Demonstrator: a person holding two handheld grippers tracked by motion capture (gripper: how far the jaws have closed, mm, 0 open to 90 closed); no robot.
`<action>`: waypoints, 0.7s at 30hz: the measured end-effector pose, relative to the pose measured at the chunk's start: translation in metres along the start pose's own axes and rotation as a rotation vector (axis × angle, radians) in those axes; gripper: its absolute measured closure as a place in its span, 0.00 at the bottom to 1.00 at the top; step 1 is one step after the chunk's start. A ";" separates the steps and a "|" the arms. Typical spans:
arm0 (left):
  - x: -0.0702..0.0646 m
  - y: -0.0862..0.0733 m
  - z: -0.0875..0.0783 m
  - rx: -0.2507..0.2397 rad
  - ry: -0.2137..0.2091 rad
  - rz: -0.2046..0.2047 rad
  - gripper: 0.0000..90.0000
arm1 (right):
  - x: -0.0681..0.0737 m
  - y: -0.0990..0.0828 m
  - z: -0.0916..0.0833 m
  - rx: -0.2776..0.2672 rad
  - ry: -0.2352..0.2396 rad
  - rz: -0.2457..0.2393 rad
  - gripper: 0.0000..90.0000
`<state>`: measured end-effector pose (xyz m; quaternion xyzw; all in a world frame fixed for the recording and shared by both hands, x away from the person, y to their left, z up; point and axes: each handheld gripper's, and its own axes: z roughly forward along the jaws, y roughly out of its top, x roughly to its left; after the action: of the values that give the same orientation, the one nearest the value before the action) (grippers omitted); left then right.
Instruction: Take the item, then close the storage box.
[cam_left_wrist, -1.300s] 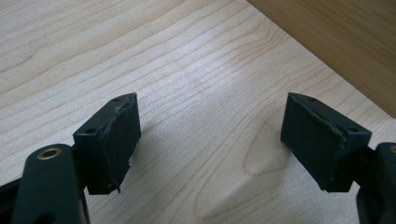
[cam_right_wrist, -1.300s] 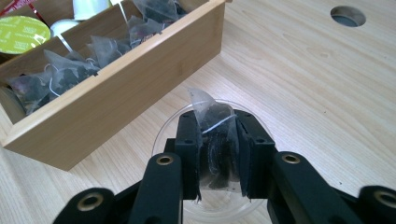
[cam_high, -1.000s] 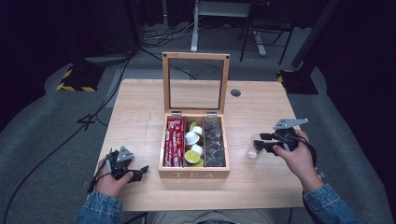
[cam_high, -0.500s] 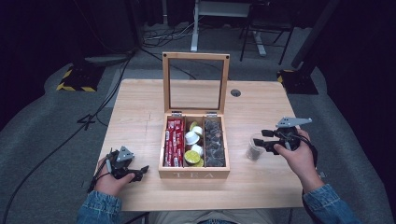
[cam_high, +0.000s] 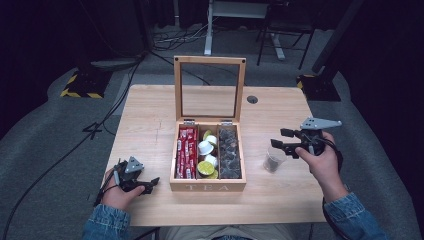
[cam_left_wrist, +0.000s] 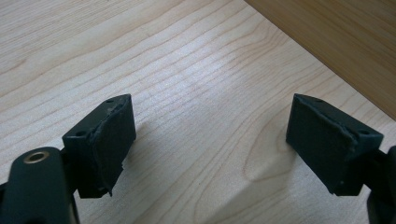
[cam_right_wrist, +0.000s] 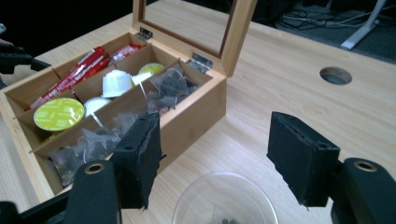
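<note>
From the high view, a small clear plastic cup with dark contents in its bottom stands on the pale wooden desk, just right of the open wooden tea box with its glass-paned lid upright. The right tongs, held in the person's right hand, hover just above the cup's rim; their jaws have just been opening, stand apart, and nothing is clasped between them. The left tongs rest low on the desk near the box's front left corner, in the left hand.

In the left gripper view, the left tongs are released, jaws wide apart over bare wood grain, the box's side wall at upper right.

In the right gripper view, the right tongs gape above the cup, pads clear of its rim. Beyond lie the box's compartments: red sachets, white and green capsules, and dark tea bags.
</note>
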<state>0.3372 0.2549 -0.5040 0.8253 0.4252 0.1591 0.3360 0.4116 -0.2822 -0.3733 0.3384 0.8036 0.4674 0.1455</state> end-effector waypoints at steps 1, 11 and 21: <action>0.000 0.000 0.000 0.001 0.001 -0.001 0.18 | 0.000 0.002 0.000 -0.005 0.003 -0.005 0.39; -0.001 0.000 0.000 -0.001 0.005 -0.004 0.18 | 0.000 0.035 0.012 -0.027 0.012 -0.045 0.39; -0.001 0.000 0.000 -0.001 0.009 -0.008 0.18 | -0.003 0.071 0.032 -0.031 0.008 -0.075 0.39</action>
<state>0.3369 0.2544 -0.5040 0.8228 0.4298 0.1615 0.3350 0.4607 -0.2400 -0.3296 0.3040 0.8090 0.4753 0.1649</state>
